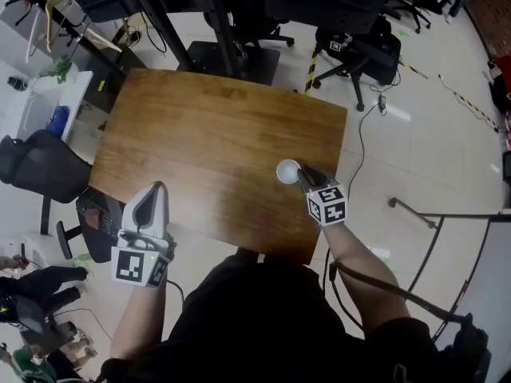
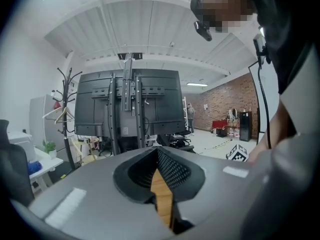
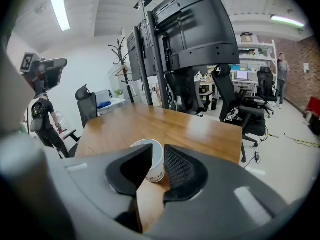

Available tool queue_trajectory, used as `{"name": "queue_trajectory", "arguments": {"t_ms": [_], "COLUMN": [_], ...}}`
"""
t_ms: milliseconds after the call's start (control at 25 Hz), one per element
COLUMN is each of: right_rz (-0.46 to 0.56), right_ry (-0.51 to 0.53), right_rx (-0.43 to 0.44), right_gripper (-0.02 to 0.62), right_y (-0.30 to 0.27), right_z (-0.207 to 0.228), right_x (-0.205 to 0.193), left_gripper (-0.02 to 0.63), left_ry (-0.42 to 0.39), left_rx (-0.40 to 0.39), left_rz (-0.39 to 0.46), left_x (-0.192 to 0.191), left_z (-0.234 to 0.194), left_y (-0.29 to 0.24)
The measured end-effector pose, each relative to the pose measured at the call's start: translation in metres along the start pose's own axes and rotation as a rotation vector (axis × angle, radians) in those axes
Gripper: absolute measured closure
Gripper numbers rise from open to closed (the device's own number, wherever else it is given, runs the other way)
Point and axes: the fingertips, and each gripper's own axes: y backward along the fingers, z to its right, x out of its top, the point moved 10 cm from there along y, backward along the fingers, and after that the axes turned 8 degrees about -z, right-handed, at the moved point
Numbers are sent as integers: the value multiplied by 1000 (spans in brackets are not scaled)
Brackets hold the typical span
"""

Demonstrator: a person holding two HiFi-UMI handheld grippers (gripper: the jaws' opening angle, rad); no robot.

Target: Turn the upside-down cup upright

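Head view: the table point(image 1: 200, 134) is a wooden top. The cup point(image 1: 287, 171) stands upright on it, mouth up, close to the right edge and towards the near right corner. My right claw point(image 1: 306, 178) reaches in over that edge, with its tips just beside the cup on the near side. My left claw point(image 1: 152, 202) lies over the near left edge, well apart from the cup, and points across the top.

Left gripper view: the jaws of my left claw meet at their tips. Only a thin wedge of table wood shows behind the closed tips, and nothing is between the pads. Beyond the far edge stands a rack of dark screens point(image 2: 130, 101).

Right gripper view: the jaws of my right claw stand a narrow way apart. The white cup sits on the table right at the tips, its open rim facing up. The left jaw covers part of the cup wall, and the ribbed pad of the right jaw is just beside the wall on the other side. I cannot tell whether either pad touches the cup. The rest of the top runs bare to the far edge, where a black chair point(image 3: 87, 104) stands beside the far left corner.
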Motion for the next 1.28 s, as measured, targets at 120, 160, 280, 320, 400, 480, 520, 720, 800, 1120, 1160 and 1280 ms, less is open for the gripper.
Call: {"name": "queue_trajectory", "arguments": {"t_ms": [120, 160, 280, 320, 400, 480, 520, 720, 800, 1120, 1160, 1280], "right_rz": [-28, -41, -82, -91, -111, -132, -137, -105, -107, -144, -134, -111], "right_ry": [-21, -24, -27, -28, -24, -14, -7, 67, 138, 405, 413, 423], "right_rx": [13, 14, 6, -1, -15, -21, -25, -101, -160, -244, -230, -207], "right_gripper": [514, 514, 515, 521, 547, 560, 564, 574, 574, 574, 571, 563], "right_y": [-9, -12, -20, -21, -23, -24, -24, -15, -12, -17, -19, -22], "right_z": [3, 4, 5, 5, 4, 4, 4, 5, 4, -34, -41, -57], "right_x": [-1, -1, -1, -1, 0, 0, 1, 4, 9, 11, 10, 7], "left_gripper": [606, 606, 606, 606, 606, 606, 606, 606, 606, 606, 606, 606], "left_ry": [3, 9, 4, 8, 13, 16, 19, 9, -5, -27, -29, -20], "left_rx": [3, 4, 12, 12, 29, 56, 67, 82, 74, 102, 103, 107], "left_rz": [10, 17, 31, 38, 28, 21, 29, 65, 70, 41, 45, 61], "left_x": [2, 4, 2, 1, 2, 4, 5, 15, 14, 12, 14, 18], "left_z": [-1, -1, -5, -6, -11, -18, -23, -32, -32, -40, -39, -36], "left_y": [2, 3, 10, 11, 12, 11, 11, 8, 8, 15, 16, 18]}}
